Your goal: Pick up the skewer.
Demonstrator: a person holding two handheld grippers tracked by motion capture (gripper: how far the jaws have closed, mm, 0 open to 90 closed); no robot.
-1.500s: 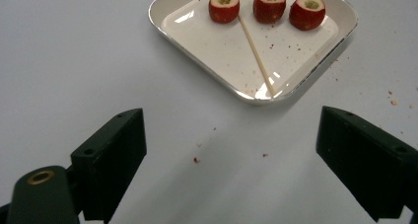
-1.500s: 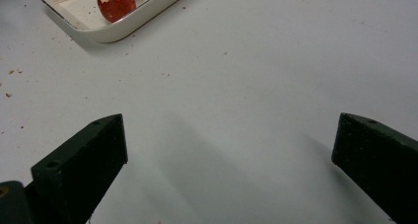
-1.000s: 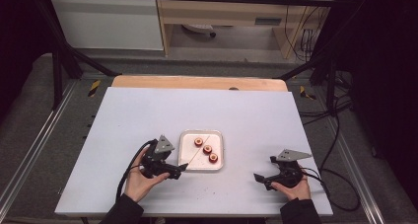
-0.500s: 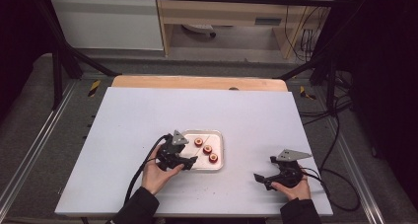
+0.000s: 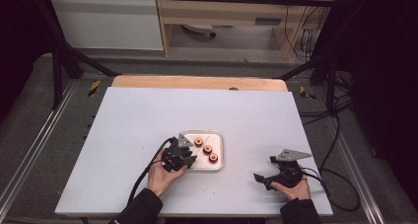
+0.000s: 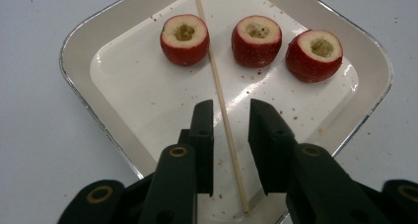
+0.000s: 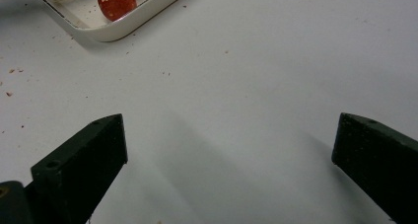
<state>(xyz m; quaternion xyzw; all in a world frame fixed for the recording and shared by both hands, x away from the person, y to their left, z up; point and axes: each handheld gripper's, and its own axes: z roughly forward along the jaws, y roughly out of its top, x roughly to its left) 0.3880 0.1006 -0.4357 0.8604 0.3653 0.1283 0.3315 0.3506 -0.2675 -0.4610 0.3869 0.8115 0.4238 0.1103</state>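
A white tray [image 6: 79, 81] holds three red cored fruits [image 6: 256, 40] in a row and a thin wooden skewer [image 6: 215, 76] lying across its floor. My left gripper [image 6: 230, 110] is low over the tray's near part. It is open, one jaw on each side of the skewer's near end, with a small gap to the stick on both sides. In the high view the left gripper [image 5: 190, 160] sits at the tray's [image 5: 220, 150] left edge. My right gripper [image 5: 259, 178] rests wide open above bare table right of the tray, with nothing between its jaws [image 7: 229, 140].
The tray's corner [image 7: 103, 34] with one fruit [image 7: 117, 1] lies ahead and left of the right gripper. Small red crumbs dot the white tabletop [image 5: 148, 115] around the tray. A wooden strip [image 5: 197, 82] runs along the table's far edge.
The left gripper has moved right, from the table beside the tray onto the tray, and now straddles the skewer. The right gripper has stayed in place.
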